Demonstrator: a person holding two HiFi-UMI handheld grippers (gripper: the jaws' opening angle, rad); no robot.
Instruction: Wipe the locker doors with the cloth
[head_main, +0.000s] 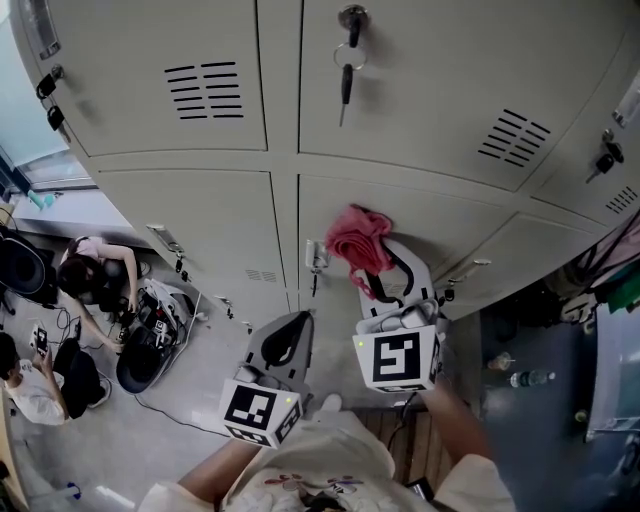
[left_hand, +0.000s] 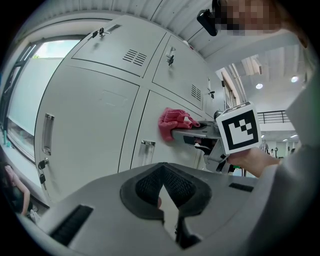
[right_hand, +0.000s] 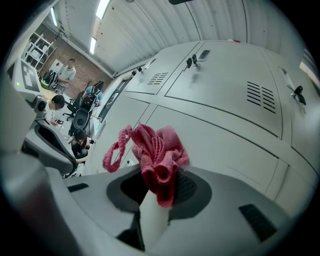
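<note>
Right gripper (right_hand: 158, 190) jaws clamp cloth (right_hand: 156, 149) — left gripper (left_hand: 163, 190) jaws seemingly together, empty.

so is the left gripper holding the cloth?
No, the pink cloth is clamped in the right gripper; the left gripper holds nothing.

Both tools are pale grey moulded plastic. The left tool (left_hand: 162, 189) has dark ribbed pads (left_hand: 150, 185) in a black-rimmed hollow, with narrow black slots (left_hand: 70, 225) on its body. The right tool (right_hand: 157, 192) is built the same. Each carries a white marker cube (head_main: 261, 411) with black square patterns and a small green light at one corner. The person wears a cream short-sleeved shirt (head_main: 320, 462) with a faint print.
</note>
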